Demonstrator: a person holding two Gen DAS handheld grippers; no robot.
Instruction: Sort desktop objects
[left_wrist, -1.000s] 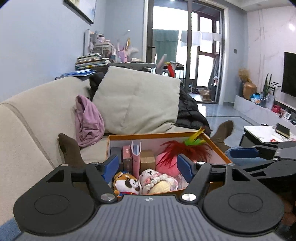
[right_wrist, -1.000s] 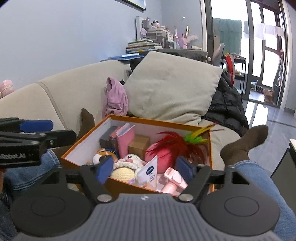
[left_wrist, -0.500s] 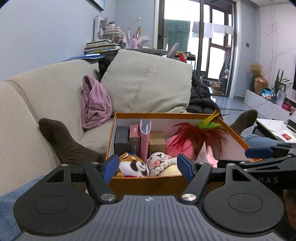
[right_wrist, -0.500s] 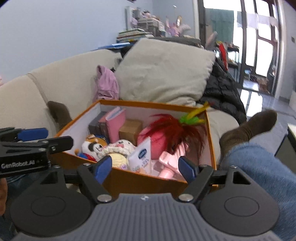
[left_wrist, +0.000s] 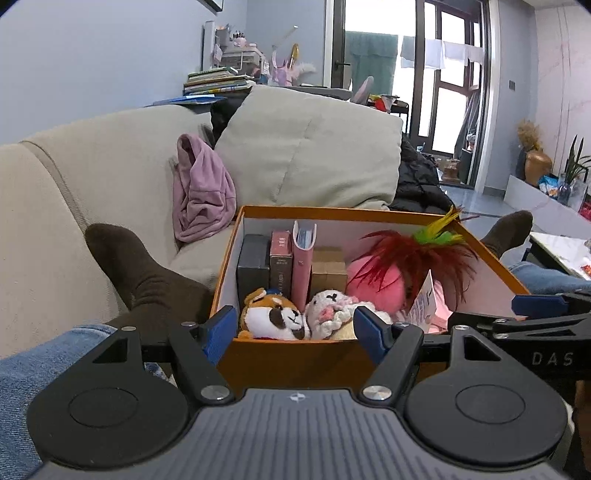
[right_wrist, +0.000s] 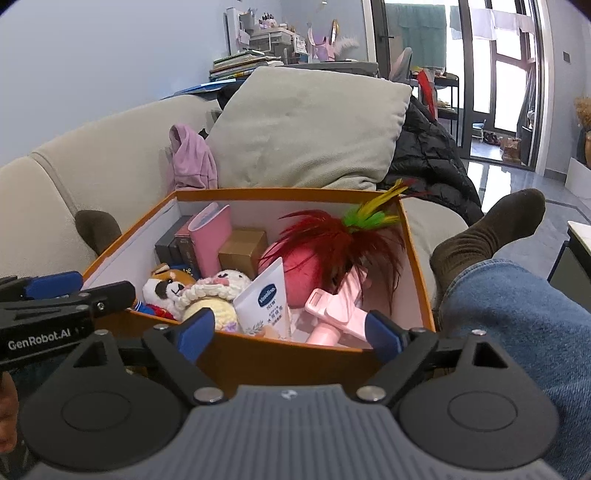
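Beige sofa (left_wrist: 92, 177) behind orange box (right_wrist: 280, 356) on person's lap — box packed with plush toys (right_wrist: 173, 286), books (left_wrist: 280, 258), red feather toy (right_wrist: 332, 240). Both cameras now sit lower, box looms nearer. Left gripper (left_wrist: 295, 328) released, empty. Right gripper (right_wrist: 286, 330) empty — jaws just opened wider.

A beige sofa (left_wrist: 92, 166) carries a large grey-green cushion (left_wrist: 306, 147) leaning on its backrest. A crumpled lilac garment (left_wrist: 201, 192) is draped just beside the cushion, and a black padded jacket (right_wrist: 432, 158) lies on its other side. Behind the sofa, stacked books (left_wrist: 214, 79) sit on a cluttered shelf. Laundry (left_wrist: 373, 59) hangs beyond the glass doors.
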